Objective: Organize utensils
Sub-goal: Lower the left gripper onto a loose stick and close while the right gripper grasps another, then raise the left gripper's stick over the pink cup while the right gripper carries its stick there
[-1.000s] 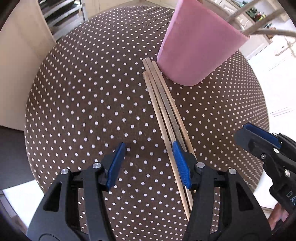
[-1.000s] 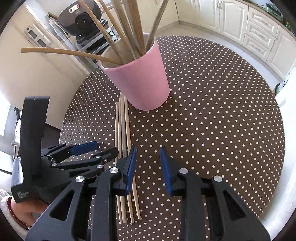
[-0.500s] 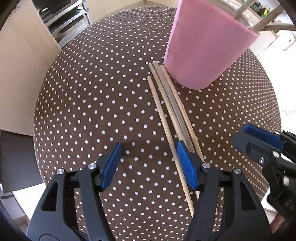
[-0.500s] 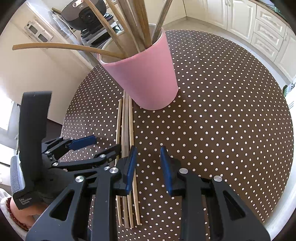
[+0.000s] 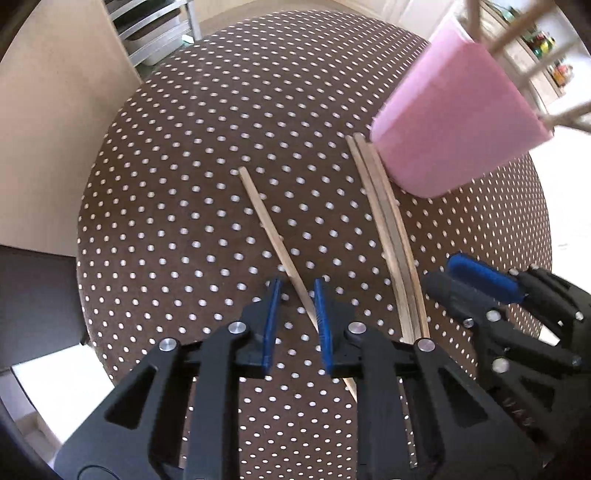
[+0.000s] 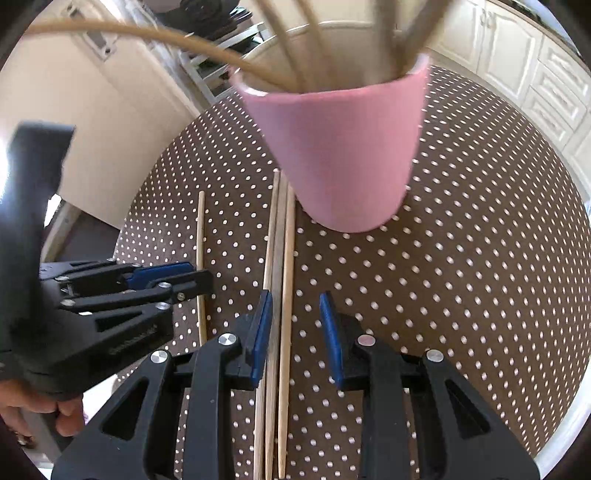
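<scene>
A pink cup (image 5: 454,122) (image 6: 343,151) holding several wooden sticks stands on the round brown polka-dot table (image 5: 207,155). Three wooden chopsticks (image 5: 388,229) (image 6: 279,236) lie side by side against the cup's base. One chopstick (image 5: 273,236) (image 6: 200,236) lies apart to their left, running between the fingers of my left gripper (image 5: 297,291), whose jaws stand narrowly apart around it. My right gripper (image 6: 295,302) is open, low over the three chopsticks, one of them lying between its fingers. Each gripper shows in the other's view, the right (image 5: 480,280) and the left (image 6: 166,273).
A metal rack (image 5: 155,33) and a beige cabinet side (image 5: 55,110) stand beyond the table's far left edge. White kitchen cabinets (image 6: 535,66) are at the back right. The table edge (image 6: 569,406) is close on the right.
My left gripper has narrowed its jaws around one chopstick, which has shifted left, away from the other three. My right gripper has moved forward toward the cup.
</scene>
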Demonstrator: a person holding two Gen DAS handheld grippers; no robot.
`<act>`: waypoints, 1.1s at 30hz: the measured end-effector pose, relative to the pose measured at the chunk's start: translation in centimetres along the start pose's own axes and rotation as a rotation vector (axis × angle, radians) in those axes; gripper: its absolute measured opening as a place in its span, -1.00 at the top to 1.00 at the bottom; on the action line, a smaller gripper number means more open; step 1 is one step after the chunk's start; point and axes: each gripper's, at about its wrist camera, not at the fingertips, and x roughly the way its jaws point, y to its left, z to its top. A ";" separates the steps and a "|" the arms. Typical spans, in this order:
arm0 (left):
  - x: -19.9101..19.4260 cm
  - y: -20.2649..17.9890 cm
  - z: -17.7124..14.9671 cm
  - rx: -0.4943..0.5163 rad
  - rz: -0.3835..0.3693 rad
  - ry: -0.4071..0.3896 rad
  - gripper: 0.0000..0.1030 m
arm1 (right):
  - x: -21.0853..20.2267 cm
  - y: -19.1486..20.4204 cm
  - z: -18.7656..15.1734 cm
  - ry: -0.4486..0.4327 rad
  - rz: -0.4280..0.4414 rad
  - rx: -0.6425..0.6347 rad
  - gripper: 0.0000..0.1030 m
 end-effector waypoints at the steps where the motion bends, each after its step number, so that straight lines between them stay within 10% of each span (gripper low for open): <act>1: 0.0 0.3 0.2 -0.012 -0.017 0.003 0.61 | 0.3 0.2 0.2 0.002 -0.010 -0.006 0.53; 19: 2.0 0.5 4.6 0.061 0.014 0.020 0.66 | 4.3 2.6 2.8 0.039 -0.156 -0.066 0.83; 33: -1.0 2.2 4.1 0.024 -0.146 -0.081 0.90 | 2.0 3.3 3.1 0.002 0.009 0.028 0.92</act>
